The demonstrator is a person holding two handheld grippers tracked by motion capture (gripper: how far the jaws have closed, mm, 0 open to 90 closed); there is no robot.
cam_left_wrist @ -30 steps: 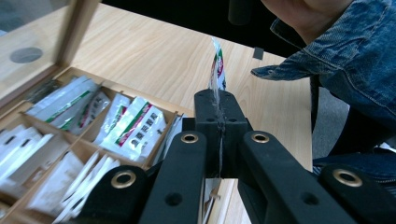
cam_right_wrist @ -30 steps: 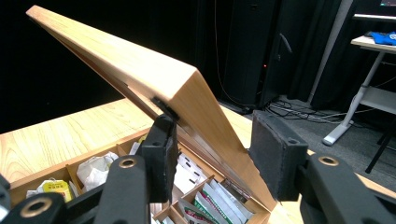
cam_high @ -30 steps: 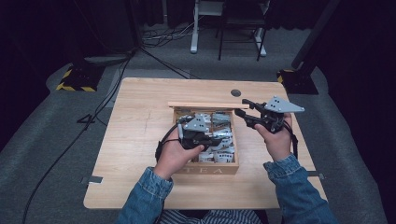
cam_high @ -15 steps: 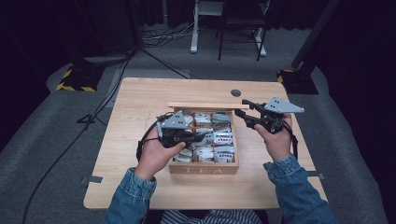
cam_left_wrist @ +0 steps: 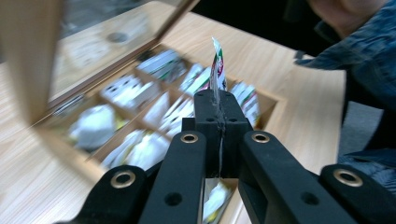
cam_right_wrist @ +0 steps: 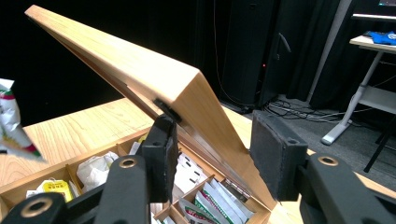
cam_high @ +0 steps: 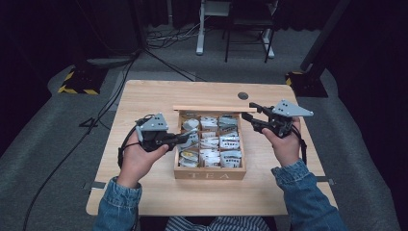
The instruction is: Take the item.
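White-green-red tea sachet (cam_left_wrist: 216,65) upright, lifted above left side of open wooden tea box (cam_high: 210,172)

Tea box (cam_high: 209,172), centre of frame: pale unvarnished-looking wood, matt, grain showing; lid (cam_right_wrist: 140,74) same wood, smooth edge. Table (cam_high: 144,96) showing light wood grain, satin. Sachet (cam_left_wrist: 217,70) in the left gripper (cam_left_wrist: 218,100): glossy printed paper or foil, crinkling. Both grippers' jaws looking matt black plastic, brass-toned rivets. Sleeves (cam_high: 308,202), lower frame: blue denim cloth.
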